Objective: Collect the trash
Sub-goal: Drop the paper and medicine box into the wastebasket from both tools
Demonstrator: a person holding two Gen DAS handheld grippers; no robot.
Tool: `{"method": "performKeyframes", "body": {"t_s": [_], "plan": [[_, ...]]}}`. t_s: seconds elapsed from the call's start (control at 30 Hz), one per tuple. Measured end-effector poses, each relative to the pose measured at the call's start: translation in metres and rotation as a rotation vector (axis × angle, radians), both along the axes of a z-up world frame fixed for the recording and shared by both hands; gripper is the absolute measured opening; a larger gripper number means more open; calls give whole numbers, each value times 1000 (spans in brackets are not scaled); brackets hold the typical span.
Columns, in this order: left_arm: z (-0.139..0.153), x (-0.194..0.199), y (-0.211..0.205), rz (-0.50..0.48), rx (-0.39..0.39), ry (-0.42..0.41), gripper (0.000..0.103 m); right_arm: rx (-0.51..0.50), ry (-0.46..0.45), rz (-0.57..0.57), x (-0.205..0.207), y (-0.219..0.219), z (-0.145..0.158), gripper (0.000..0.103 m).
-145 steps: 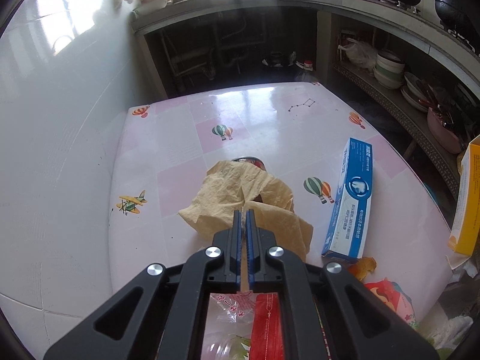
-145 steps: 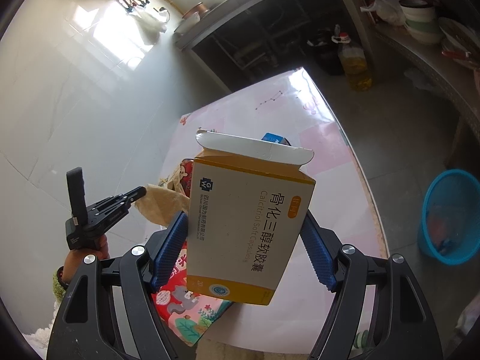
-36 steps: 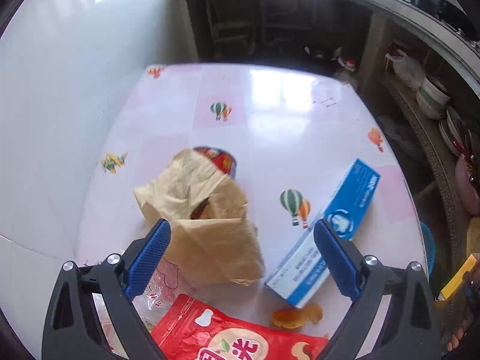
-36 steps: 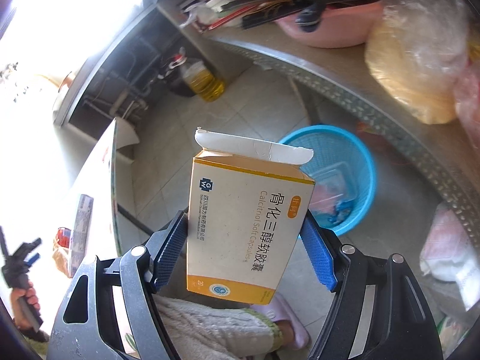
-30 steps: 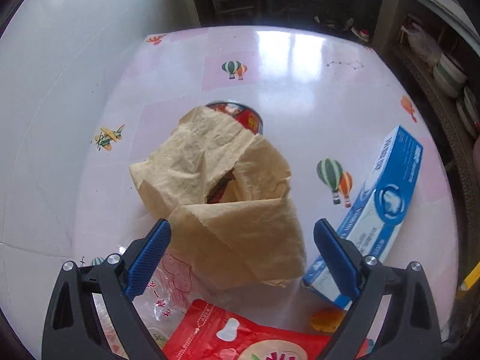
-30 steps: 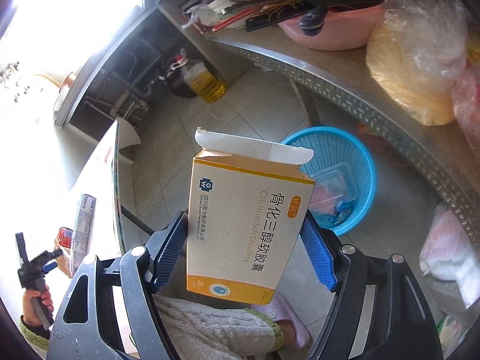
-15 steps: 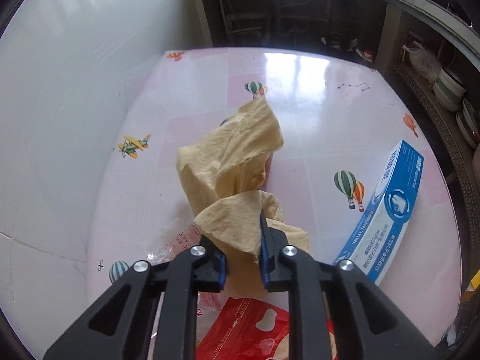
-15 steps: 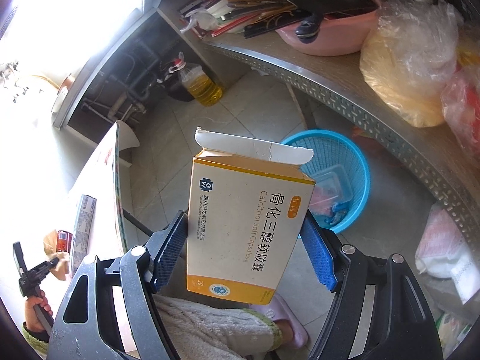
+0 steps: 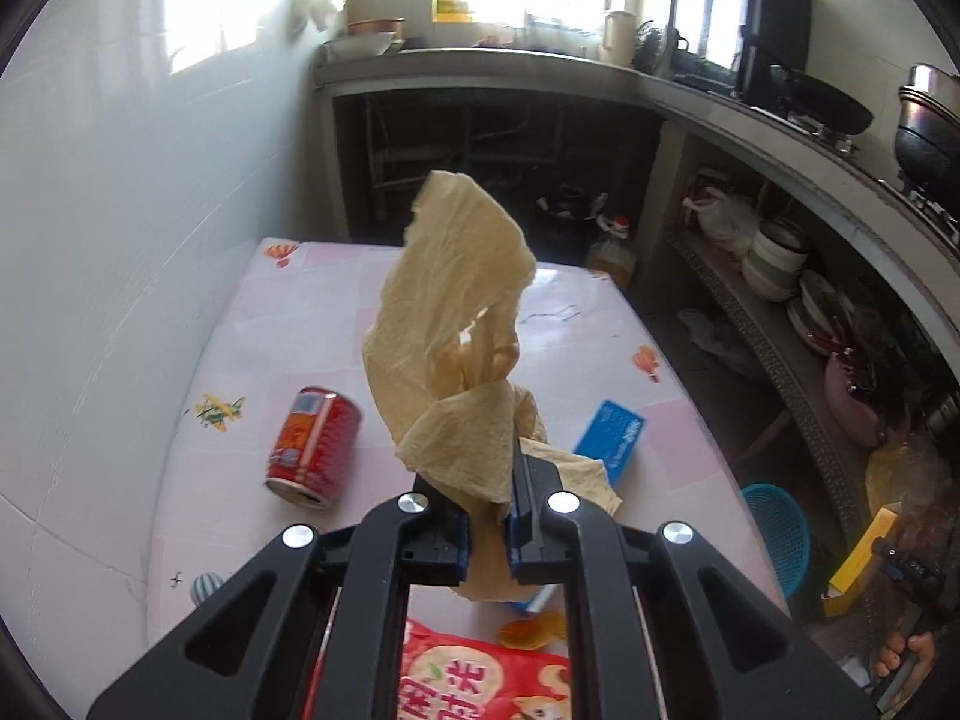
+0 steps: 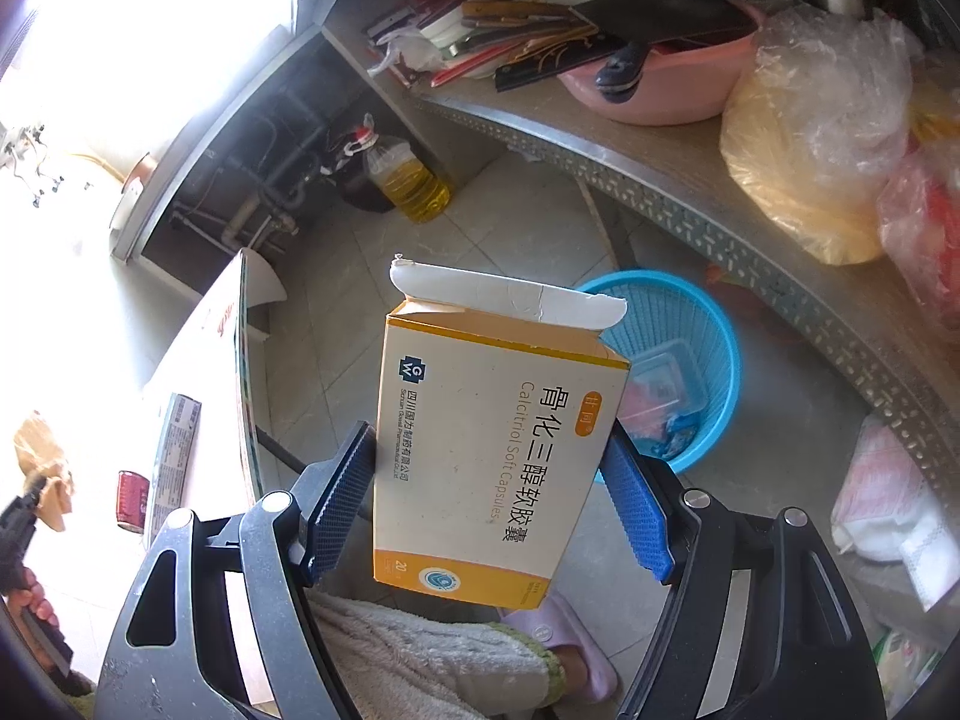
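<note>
Left gripper (image 9: 487, 501) jaws, just closing, clenched on crumpled tan paper (image 9: 447, 324), limp, lifted clear above tabletop (image 9: 288, 324). Right gripper (image 10: 489, 483) jaws grasp opened orange-white medicine box (image 10: 486, 450), upright, flap raised, above blue basket (image 10: 714, 324).

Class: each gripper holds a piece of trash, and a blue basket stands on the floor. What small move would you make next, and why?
Probably open the right gripper to drop the medicine box: it is clamped between the pads, with the blue basket just beyond it on the floor. The left gripper, whose jaws have just been closing on the crumpled paper, is above the table, further from it.
</note>
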State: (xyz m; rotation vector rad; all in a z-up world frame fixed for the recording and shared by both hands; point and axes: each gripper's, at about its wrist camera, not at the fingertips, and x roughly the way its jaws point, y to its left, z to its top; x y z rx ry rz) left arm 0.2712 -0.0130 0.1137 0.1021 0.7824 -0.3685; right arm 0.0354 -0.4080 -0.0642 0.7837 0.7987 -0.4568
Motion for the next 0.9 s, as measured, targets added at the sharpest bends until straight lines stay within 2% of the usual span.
{"method": "performKeyframes", "body": {"t_s": [0.13, 0.23, 0.33, 0.43, 0.53, 0.63, 0.7, 0.83, 0.87, 0.9], "plan": [[6, -30, -67, -182, -68, 1, 8, -16, -5, -32, -10, -6, 3, 70], [-4, -53, -126, -325, -112, 32, 8, -14, -5, -67, -19, -14, 2, 70], [-24, -71, -189, -459, -132, 97, 8, -9, 8, -102, -28, -23, -4, 70], [-56, -80, -251, -559, -125, 196, 8, 1, 20, -131, -34, -31, -12, 70], [-99, -79, -313, -600, -51, 276, 8, 17, 34, -159, -41, -38, -21, 70], [-150, -70, -361, -595, -5, 423, 8, 31, 54, -178, -50, -43, -30, 70], [-183, -69, -391, -597, 36, 490, 8, 39, 67, -188, -55, -46, -34, 70], [-237, -72, -433, -611, 96, 577, 9, 43, 88, -207, -61, -52, -38, 70], [-250, -71, -443, -607, 97, 605, 13, 44, 92, -213, -63, -54, -38, 70], [-260, -70, -448, -602, 100, 624, 24, 45, 96, -218, -65, -56, -39, 71]]}}
